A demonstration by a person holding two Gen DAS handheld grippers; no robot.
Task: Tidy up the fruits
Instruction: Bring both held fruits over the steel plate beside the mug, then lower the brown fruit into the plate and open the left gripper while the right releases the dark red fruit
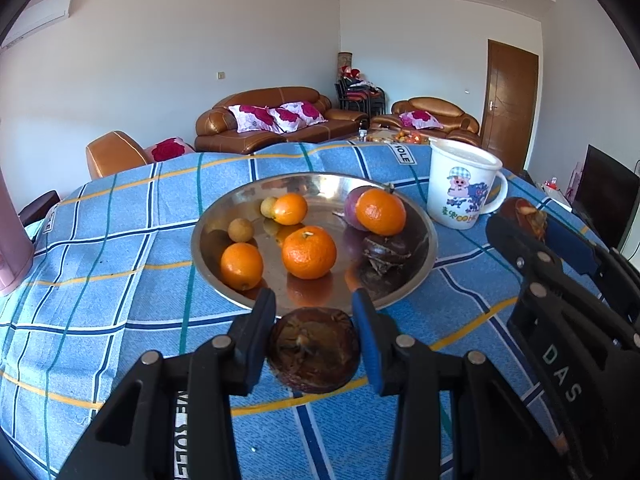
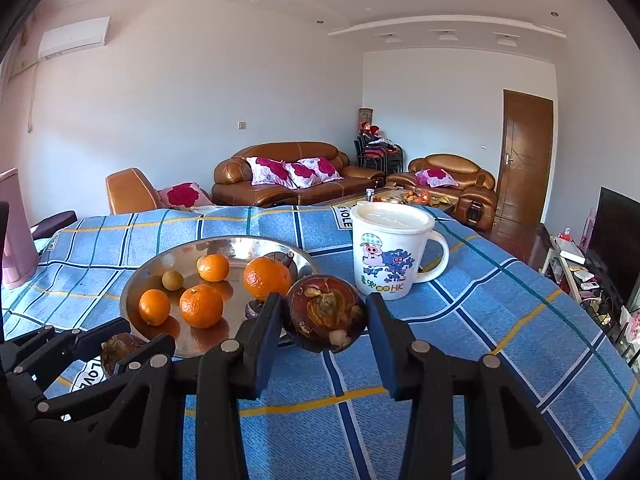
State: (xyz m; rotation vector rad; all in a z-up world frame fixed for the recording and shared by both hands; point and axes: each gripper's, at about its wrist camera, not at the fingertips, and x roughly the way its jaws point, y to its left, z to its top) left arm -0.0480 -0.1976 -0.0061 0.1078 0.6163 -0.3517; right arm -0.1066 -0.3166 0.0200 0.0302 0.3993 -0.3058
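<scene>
Stainless steel is what my eye goes to first: a wide metal plate (image 1: 416, 216) sits on the desk (image 1: 120, 248), which is covered with a blue checked cloth. In the plate I count four oranges, the nearest-centre orange (image 1: 309, 252) among them, plus two small yellowish-brown round fruits (image 1: 241, 229), a purple fruit (image 1: 354, 208) partly hidden behind the right-hand orange (image 1: 381, 211), and one dark mangosteen in the plate (image 1: 386, 254) at its right side.

Just beyond the plate to the right stands a white cartoon mug (image 1: 460, 184), handle to the right, with a white lid closing its mouth, so I cannot see inside it.

My left gripper (image 1: 314, 344) has its jaws clenched on a dark brown mangosteen (image 1: 313, 350), held just short of the plate's near rim, above the cloth. My right gripper (image 2: 326, 320) likewise has its jaws grasping a second mangosteen (image 2: 325, 312), stem end facing the camera, in front of the plate's right edge and close to the mug. Each gripper shows up at the edge of the other's view, fruit in its jaws.

At the far left edge stands a pink container (image 2: 16, 232); I cannot tell what it holds.
</scene>
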